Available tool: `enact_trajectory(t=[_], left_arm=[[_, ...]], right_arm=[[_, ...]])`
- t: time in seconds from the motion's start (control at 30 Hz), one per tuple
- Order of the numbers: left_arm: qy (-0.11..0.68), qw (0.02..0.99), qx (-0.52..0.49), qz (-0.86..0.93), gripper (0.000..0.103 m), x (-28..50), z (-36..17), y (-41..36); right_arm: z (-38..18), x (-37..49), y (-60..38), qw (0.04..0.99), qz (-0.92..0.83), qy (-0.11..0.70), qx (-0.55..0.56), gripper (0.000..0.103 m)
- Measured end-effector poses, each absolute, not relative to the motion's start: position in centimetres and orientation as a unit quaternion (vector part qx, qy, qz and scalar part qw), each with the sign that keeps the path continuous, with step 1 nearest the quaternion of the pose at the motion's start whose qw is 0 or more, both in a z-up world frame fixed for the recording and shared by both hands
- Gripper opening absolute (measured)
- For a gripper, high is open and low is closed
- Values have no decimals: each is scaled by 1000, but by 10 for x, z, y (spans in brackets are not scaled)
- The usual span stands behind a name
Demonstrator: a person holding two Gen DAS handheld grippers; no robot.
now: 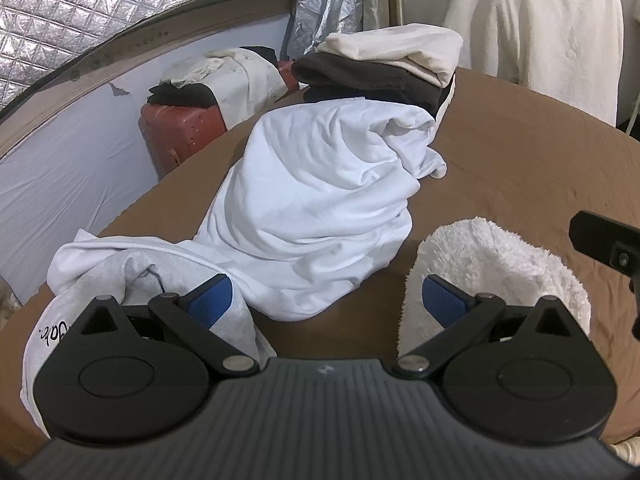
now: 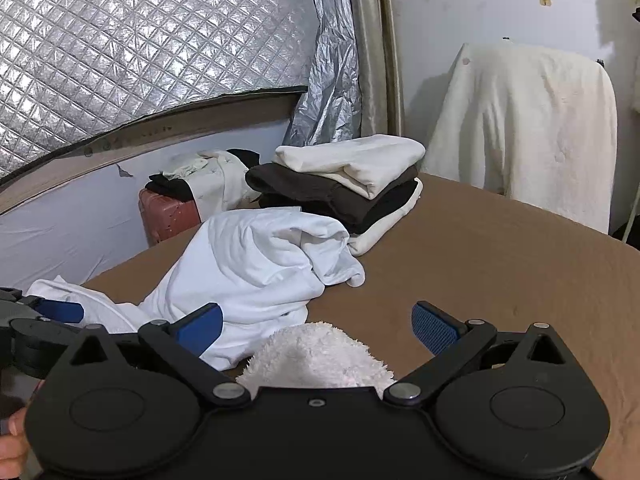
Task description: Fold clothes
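Note:
A crumpled white garment (image 1: 320, 208) (image 2: 256, 268) lies across the brown table (image 1: 520, 168) (image 2: 500, 260), one end trailing off the left edge. A white fluffy fleece piece (image 1: 496, 264) (image 2: 316, 356) lies at the near side. My left gripper (image 1: 326, 300) is open, its left pad over the white garment's grey inside, its right pad against the fleece. My right gripper (image 2: 318, 326) is open above the fleece, nothing between its fingers. A folded stack (image 1: 384, 68) (image 2: 344, 180) of cream, brown, black and white clothes sits at the table's far side.
A red suitcase (image 1: 180, 132) (image 2: 168, 216) with clothes piled on it stands beyond the table's left edge. A cream cloth drapes a chair (image 1: 540, 32) (image 2: 528, 128) at the back right. Silver quilted foil (image 2: 140, 40) covers the wall. A hand (image 2: 12, 444) shows at lower left.

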State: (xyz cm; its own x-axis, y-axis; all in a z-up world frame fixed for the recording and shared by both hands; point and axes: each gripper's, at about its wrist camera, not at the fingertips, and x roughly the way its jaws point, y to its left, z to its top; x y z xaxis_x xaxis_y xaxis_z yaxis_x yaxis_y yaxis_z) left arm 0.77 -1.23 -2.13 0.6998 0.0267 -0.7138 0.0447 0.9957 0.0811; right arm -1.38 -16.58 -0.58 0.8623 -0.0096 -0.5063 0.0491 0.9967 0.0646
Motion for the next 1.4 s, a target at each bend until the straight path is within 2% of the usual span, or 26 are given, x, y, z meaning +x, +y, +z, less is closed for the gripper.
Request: enact_trajectory(t=[0.23, 0.47, 0.67, 0.83, 0.93, 1.17, 1.4], left_arm=[[388, 920, 55, -9, 103, 16, -33, -13], [417, 907, -56, 26, 103, 46, -60, 22], [397, 914, -21, 82, 101, 82, -92, 27], [418, 901, 7, 120, 101, 129, -110, 35], [408, 901, -8, 149, 102, 153, -113, 51], [412, 892, -58, 177, 102, 192, -130, 83], [413, 889, -83, 177, 103, 217, -157, 91]], right_arm=[[-15, -11, -172, 964, -10, 262, 40, 102], [-38, 10, -207, 962, 56, 245, 111, 102], [-61, 58, -227, 949, 98, 270, 133, 99], [-67, 107, -243, 937, 148, 275, 158, 99], [-62, 136, -239, 931, 185, 277, 147, 99], [-69, 183, -220, 939, 196, 280, 45, 99], [-92, 226, -229, 932, 203, 297, 28, 99]])
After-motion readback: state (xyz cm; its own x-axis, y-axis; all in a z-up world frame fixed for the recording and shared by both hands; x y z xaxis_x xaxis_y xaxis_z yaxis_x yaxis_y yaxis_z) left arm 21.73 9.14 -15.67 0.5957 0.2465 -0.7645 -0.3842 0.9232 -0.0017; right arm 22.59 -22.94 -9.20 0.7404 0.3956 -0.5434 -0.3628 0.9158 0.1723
